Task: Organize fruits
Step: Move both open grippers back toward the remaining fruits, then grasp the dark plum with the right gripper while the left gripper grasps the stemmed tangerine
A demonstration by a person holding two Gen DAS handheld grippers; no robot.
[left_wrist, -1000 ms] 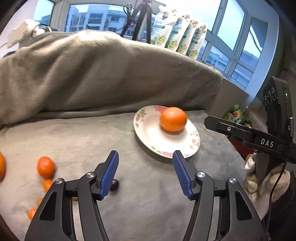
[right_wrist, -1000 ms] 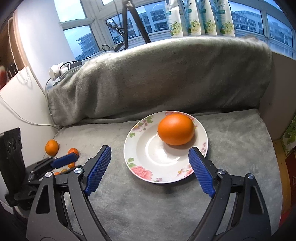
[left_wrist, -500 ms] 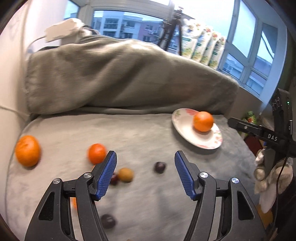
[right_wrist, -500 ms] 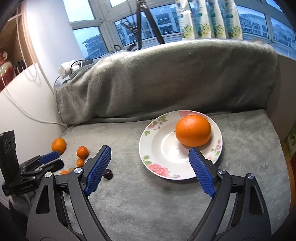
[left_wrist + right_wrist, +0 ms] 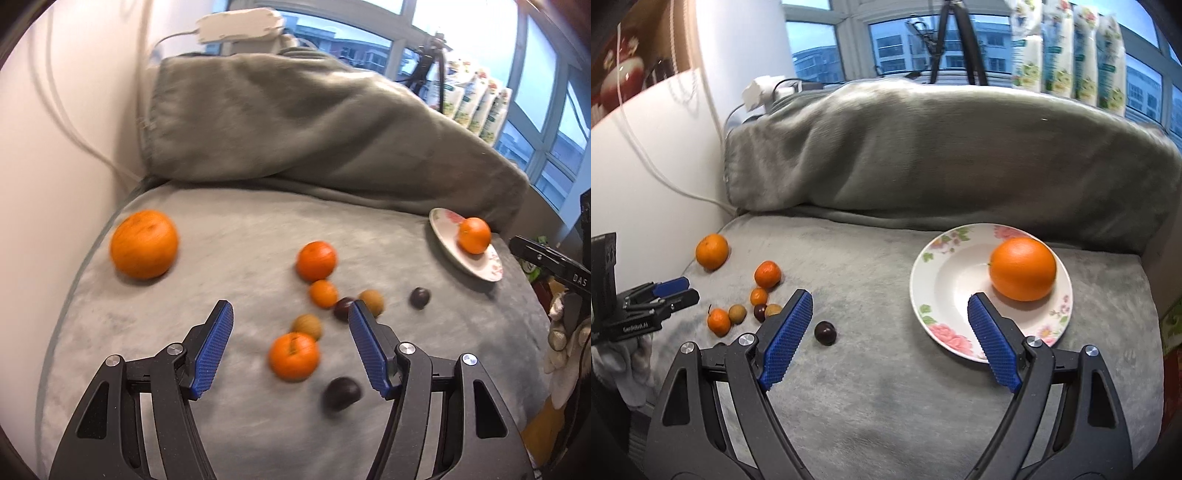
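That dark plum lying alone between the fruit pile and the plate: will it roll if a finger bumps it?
Probably. The plum looks round and smooth, with nothing touching it, so a nudge would likely send it off. The soft grey blanket may slow it a little. Its glossy skin could slip between the pads, so closing the open right gripper centred seems wise.

— Where's my left wrist view sitting?
— Low over the scattered fruit, facing the flowered plate far off right.
— And my right?
— Close to that plate, fruit cluster to its left. Both views share plate and fruit.
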